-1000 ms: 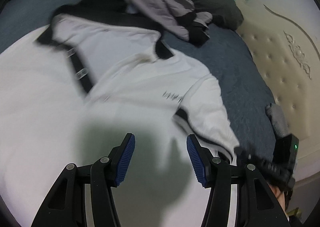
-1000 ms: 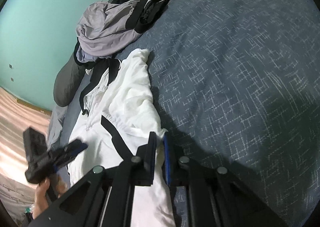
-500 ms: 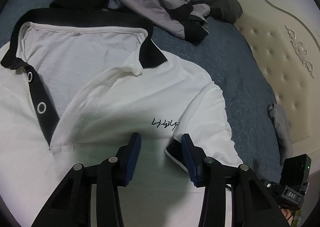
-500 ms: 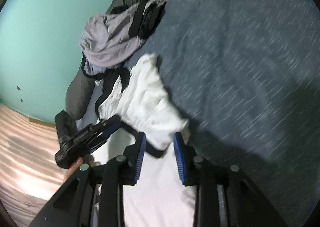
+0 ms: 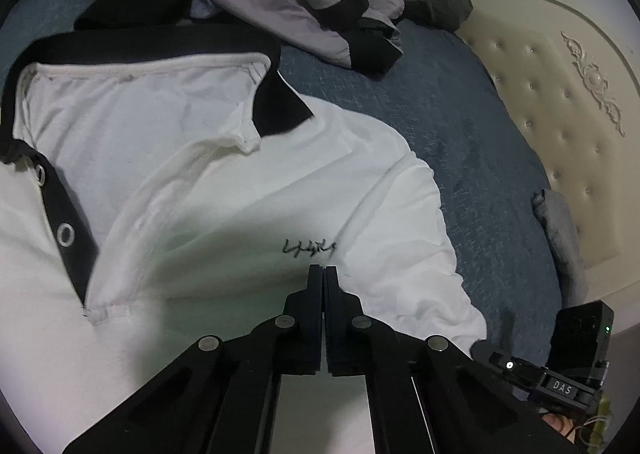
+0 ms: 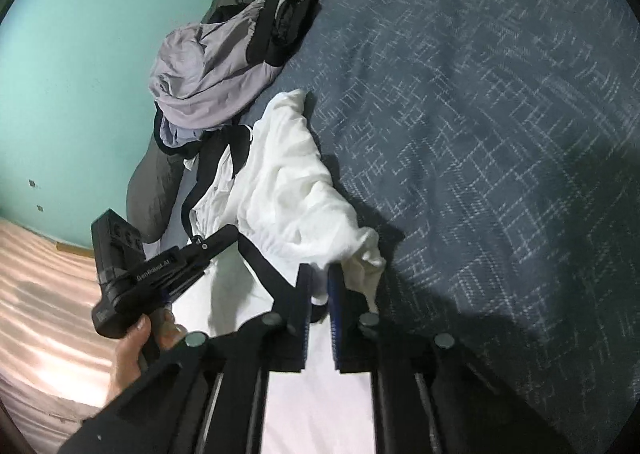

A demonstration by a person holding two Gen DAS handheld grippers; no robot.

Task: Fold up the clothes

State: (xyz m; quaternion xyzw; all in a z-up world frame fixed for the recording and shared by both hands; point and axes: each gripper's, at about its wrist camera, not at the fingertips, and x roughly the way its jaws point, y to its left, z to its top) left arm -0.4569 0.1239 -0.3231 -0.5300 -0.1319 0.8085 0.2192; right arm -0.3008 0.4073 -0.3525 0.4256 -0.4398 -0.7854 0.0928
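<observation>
Left wrist view: my left claw [image 5: 323, 268] is pressed together on the white black-collared polo shirt [image 5: 224, 181] just below its chest script, pinning it to the bed; my right claw [image 6: 319, 274] pinches its black-trimmed sleeve [image 6: 312, 209] for folding inward.

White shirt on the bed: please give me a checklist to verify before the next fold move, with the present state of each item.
1. Left gripper shut on the shirt chest, below the black script: ok.
2. Right gripper shut on the bunched sleeve: ok.
3. Shirt lies flat: not ok, the sleeve is crumpled.
4. Collar spread open, face up: ok.
5. Grey clothes pile off the shirt: cannot tell, it lies at the collar.
6. Bare blanket beside the shirt: ok.
</observation>
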